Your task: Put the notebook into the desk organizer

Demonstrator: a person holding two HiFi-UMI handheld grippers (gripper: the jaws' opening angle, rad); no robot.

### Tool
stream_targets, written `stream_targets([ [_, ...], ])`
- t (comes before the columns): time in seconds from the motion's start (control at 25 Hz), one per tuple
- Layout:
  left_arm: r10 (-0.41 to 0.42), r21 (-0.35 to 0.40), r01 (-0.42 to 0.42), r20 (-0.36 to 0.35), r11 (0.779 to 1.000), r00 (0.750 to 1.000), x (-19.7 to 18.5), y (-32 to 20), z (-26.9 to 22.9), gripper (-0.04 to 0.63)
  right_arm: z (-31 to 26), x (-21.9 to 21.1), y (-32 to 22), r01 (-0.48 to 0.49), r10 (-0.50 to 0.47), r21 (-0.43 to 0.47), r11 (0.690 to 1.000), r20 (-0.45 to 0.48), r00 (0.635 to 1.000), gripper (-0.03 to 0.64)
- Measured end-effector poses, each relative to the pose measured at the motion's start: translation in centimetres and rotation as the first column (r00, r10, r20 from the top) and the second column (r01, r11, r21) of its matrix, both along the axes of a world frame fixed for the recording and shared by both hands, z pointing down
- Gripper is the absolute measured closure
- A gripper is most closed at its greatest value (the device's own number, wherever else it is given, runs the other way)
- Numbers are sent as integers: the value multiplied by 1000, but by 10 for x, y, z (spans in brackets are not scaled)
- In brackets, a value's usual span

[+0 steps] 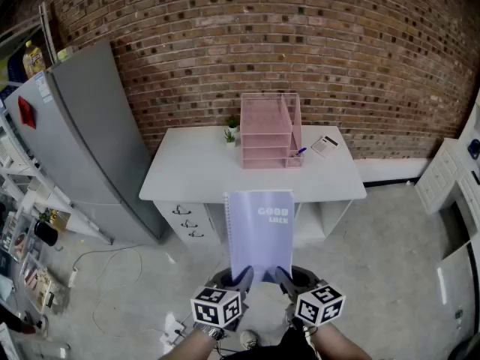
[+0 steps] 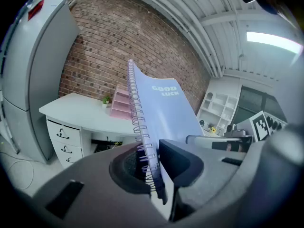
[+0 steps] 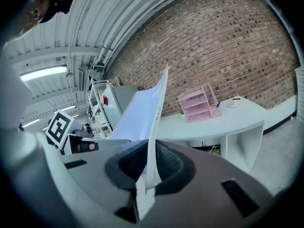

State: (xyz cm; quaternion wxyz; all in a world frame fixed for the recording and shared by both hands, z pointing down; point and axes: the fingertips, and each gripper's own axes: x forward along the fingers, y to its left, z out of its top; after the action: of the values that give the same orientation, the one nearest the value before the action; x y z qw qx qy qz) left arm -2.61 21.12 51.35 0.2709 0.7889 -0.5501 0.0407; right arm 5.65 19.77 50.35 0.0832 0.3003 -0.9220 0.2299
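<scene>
left hand-held gripper (image 1: 243, 279): clamped on notebook (image 1: 261, 235) spiral edge, near-left corner | right hand-held gripper (image 1: 283, 280): clamped on near-right corner | notebook: held aloft, near of tabletop (image 1: 187, 172), well apart from pink desk organizer (image 1: 270, 130)

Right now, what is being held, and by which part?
The notebook: left hand-held gripper clamps its spiral edge, right hand-held gripper the opposite edge, both at its near end.

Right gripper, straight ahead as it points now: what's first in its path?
Likely the desk's front edge, organizer beyond; the notebook the right gripper holds would touch first. Depth unclear.
</scene>
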Motion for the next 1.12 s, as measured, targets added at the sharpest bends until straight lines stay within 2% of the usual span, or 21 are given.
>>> stream_targets([
  [0.72, 6, -4, -6, -4, 1000, 1000, 13, -3, 1, 537, 2, 13, -4, -4, 4, -19, 1000, 12, 1000, 577],
  [1.12, -25, -18, 25, 3, 1000, 1000, 37, -53, 2, 537, 5, 36, -56, 33, -32, -35, 999, 19, 999, 578],
])
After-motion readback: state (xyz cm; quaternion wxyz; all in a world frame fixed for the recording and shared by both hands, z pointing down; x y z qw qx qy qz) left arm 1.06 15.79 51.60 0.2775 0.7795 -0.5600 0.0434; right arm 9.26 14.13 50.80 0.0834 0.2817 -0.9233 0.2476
